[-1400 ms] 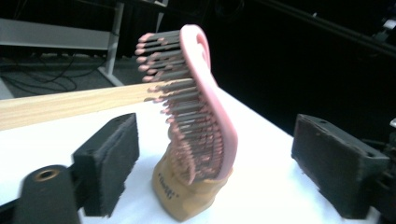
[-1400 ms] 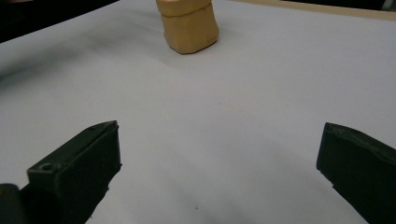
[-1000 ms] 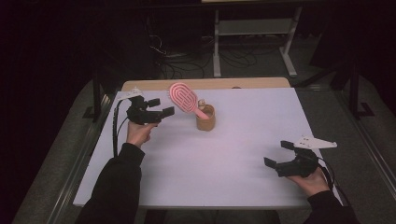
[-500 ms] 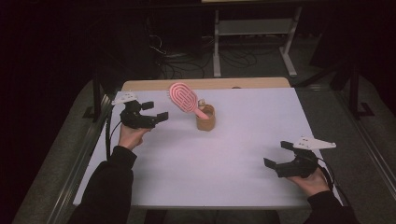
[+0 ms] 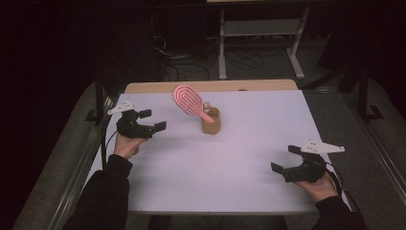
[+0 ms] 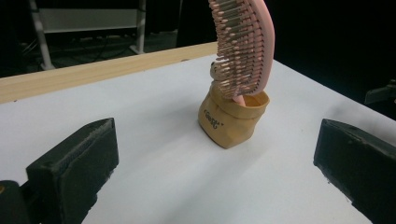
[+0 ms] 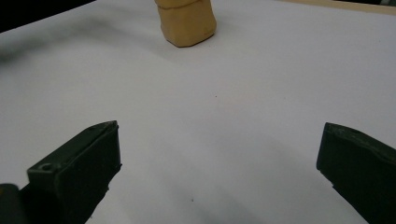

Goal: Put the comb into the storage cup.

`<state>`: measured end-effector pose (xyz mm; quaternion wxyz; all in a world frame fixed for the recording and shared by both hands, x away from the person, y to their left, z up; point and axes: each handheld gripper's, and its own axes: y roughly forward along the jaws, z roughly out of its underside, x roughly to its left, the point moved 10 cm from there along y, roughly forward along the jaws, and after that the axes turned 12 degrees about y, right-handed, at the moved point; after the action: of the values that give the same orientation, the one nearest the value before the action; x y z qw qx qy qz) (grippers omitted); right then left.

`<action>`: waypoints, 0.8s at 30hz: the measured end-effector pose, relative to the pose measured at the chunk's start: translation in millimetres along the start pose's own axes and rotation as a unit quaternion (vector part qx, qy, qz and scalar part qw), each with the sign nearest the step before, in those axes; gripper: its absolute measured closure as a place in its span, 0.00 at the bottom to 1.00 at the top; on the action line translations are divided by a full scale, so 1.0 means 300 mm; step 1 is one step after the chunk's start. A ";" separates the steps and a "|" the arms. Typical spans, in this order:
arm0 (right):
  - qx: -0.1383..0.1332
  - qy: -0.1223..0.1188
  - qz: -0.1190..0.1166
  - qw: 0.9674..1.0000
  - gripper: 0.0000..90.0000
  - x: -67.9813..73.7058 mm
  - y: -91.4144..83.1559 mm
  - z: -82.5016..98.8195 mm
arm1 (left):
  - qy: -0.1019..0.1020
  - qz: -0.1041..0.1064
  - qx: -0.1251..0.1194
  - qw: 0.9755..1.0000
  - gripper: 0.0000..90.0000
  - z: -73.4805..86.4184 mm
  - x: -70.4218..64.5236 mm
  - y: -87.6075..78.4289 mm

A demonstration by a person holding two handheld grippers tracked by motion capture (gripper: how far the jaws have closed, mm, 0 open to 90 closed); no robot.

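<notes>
Fingers of the left gripper (image 5: 152, 120) at centre left of the high view are spread wide and hold nothing; the right gripper (image 5: 286, 159) at lower right is likewise wide and empty. A small tan crumpled paper cup (image 5: 210, 120) stands on the white worktop (image 5: 239, 143) at upper centre. It holds a pink oval plastic hairbrush (image 5: 188, 99) leaning left, handle hidden inside. Beside it something small is too blurred to identify; the cup's print is unreadable.

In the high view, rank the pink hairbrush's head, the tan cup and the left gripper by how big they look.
1. left gripper, spanning the most
2. pink hairbrush head
3. tan cup

Brush head and cup look close in size, so their order is unsure.
</notes>
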<state>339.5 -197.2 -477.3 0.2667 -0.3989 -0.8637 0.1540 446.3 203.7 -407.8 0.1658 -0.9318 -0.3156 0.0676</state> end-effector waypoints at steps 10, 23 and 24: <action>0.000 0.001 0.000 1.000 0.00 -0.002 -0.001 0.001 | 0.006 -0.009 -0.017 1.000 0.00 0.019 -0.008 -0.048; 0.000 0.002 0.001 1.000 0.00 -0.004 -0.002 0.001 | -0.002 -0.018 -0.027 0.999 0.00 0.057 -0.004 -0.104; 0.000 0.002 0.001 1.000 0.00 -0.004 -0.002 0.001 | -0.001 -0.021 -0.030 0.999 0.00 0.061 -0.004 -0.107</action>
<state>339.5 -198.6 -477.8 0.2679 -0.4002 -0.8628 0.1537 423.0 231.9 -413.7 0.1389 -0.9295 -0.3371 0.0559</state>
